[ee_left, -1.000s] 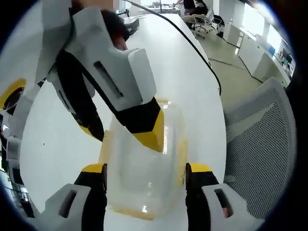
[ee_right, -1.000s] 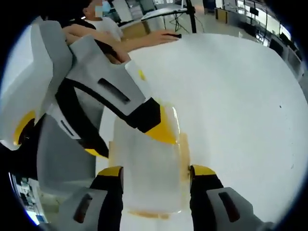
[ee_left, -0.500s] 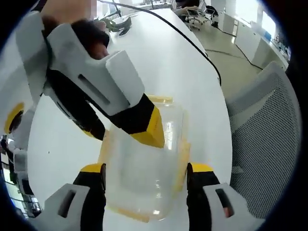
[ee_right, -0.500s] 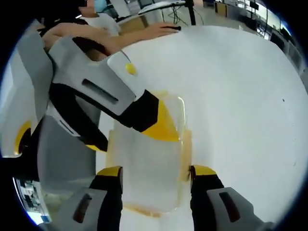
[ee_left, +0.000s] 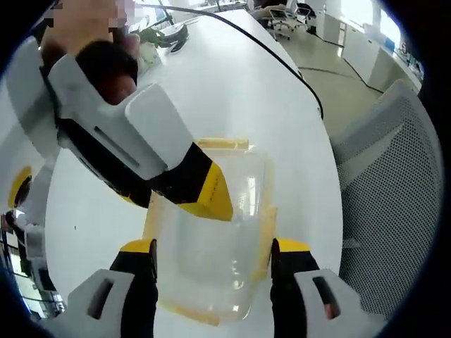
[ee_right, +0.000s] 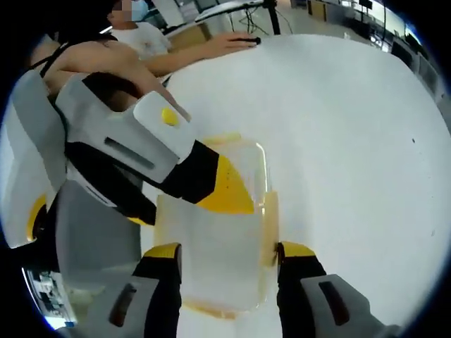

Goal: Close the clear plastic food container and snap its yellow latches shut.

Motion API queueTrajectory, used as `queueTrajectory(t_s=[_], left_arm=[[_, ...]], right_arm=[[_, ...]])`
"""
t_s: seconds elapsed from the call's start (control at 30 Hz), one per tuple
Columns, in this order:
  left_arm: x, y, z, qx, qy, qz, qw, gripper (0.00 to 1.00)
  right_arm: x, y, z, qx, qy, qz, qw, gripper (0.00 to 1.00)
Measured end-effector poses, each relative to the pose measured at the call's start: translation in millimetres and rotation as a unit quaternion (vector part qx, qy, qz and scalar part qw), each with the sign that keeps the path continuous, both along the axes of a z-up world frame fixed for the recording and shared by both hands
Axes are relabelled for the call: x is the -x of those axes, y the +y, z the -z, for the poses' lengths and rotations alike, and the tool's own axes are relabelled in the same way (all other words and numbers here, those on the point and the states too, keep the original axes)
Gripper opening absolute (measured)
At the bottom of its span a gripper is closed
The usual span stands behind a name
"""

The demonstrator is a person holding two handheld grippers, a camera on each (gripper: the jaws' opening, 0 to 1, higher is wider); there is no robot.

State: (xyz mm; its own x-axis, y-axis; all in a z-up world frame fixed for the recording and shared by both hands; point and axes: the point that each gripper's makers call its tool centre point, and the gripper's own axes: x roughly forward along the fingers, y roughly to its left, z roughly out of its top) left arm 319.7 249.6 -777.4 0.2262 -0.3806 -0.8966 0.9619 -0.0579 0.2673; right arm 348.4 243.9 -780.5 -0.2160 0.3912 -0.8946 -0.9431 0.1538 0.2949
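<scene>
Both grippers' jaws spread wide, straddling the clear container (ee_left: 211, 246), lid down.

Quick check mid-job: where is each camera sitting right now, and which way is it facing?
Left gripper view: rides the left hand-held gripper, looking down along its open jaws at the clear container on the white table; the right hand-held gripper enters from the upper left.
Right gripper view: rides the right hand-held gripper, facing the container from the opposite side; the left hand-held gripper crosses in, with a person's arm behind.
Shared: the container, the table, both grippers.
</scene>
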Motion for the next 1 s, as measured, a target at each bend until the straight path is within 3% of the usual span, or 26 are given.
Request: queueTrajectory(t_s=[0.2,1.0], left_arm=[[-0.1,-0.4,0.3,-0.002,-0.003,0.006,1.0000,0.61],[-3.4,-1.3,2.4,-0.018,-0.009,0.012,0.9997,0.63]], right_arm=[[-1.0,1.9,-1.7,-0.002,-0.008,-0.001,1.0000,0.51],[0.5,3.9,-0.4,-0.007,0.009,0.000,0.9999,0.49]])
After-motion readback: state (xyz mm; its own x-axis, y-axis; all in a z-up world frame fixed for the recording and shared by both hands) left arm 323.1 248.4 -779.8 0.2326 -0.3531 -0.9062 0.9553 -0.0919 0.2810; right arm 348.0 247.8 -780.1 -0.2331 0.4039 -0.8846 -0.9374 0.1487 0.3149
